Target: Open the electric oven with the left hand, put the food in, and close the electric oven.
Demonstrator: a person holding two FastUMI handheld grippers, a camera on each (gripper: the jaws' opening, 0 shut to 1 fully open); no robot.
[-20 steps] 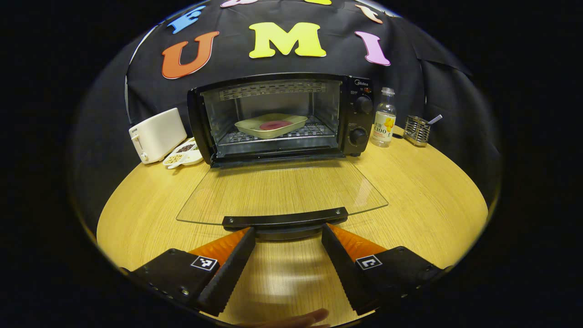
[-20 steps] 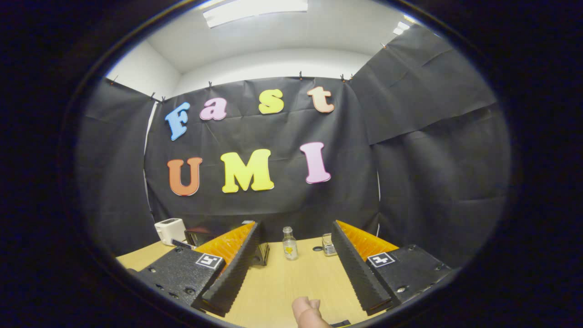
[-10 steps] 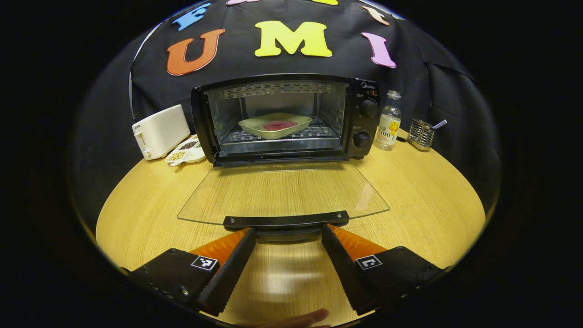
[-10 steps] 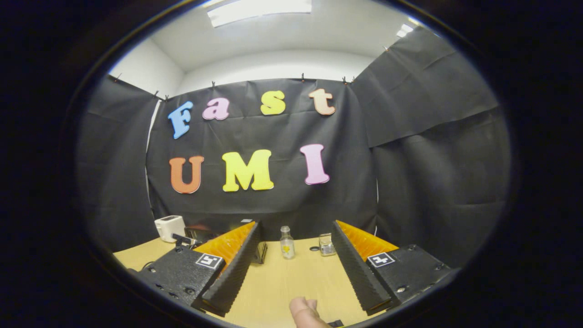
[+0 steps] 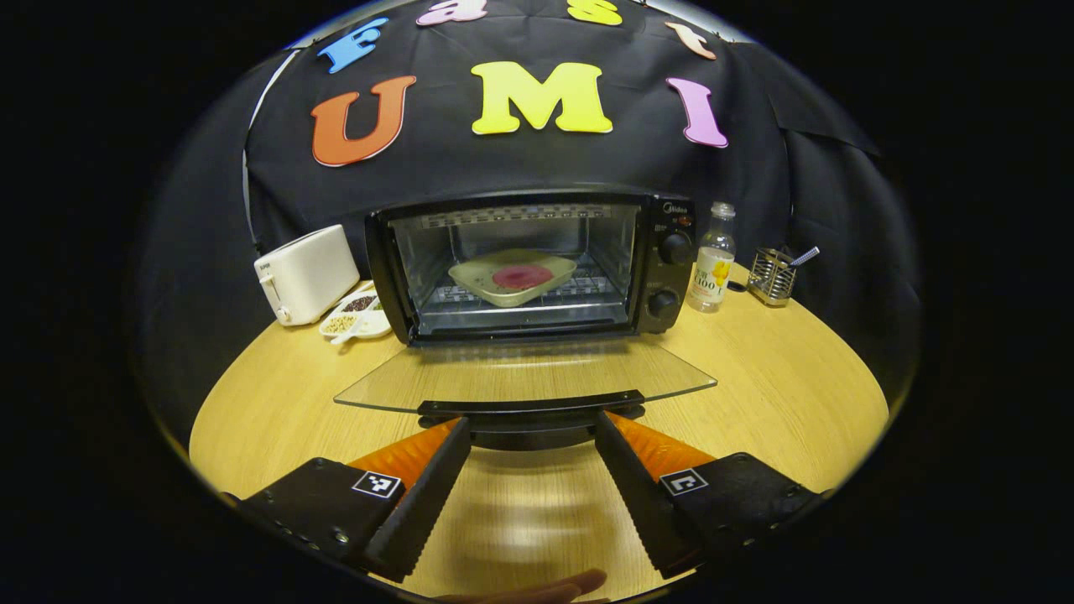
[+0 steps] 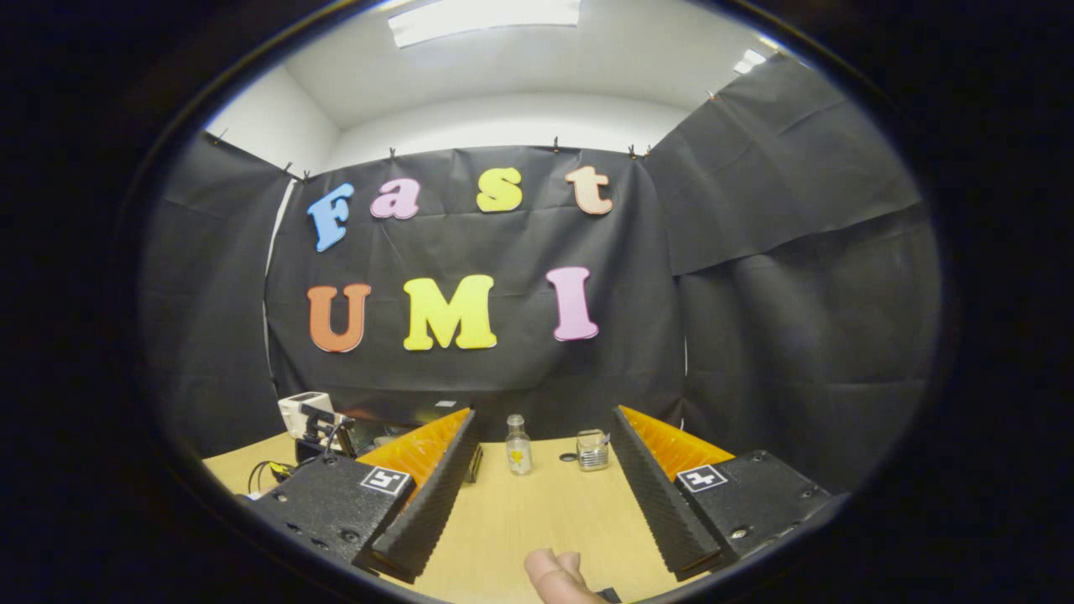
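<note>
Glossy clear glass oven door [image 5: 524,377] above a smooth wood-grain table [image 5: 780,403]; wire-mesh metal holder [image 5: 769,276].

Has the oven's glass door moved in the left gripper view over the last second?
Yes. The glass door has swung upward toward the black electric oven: it looks flatter now, hiding less of the wooden table, with the left gripper under its handle.

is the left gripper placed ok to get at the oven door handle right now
Probably yes: the left hand-held gripper is open, its fingers flanking the door handle, with nothing between them. Contact itself isn't clear.
</note>
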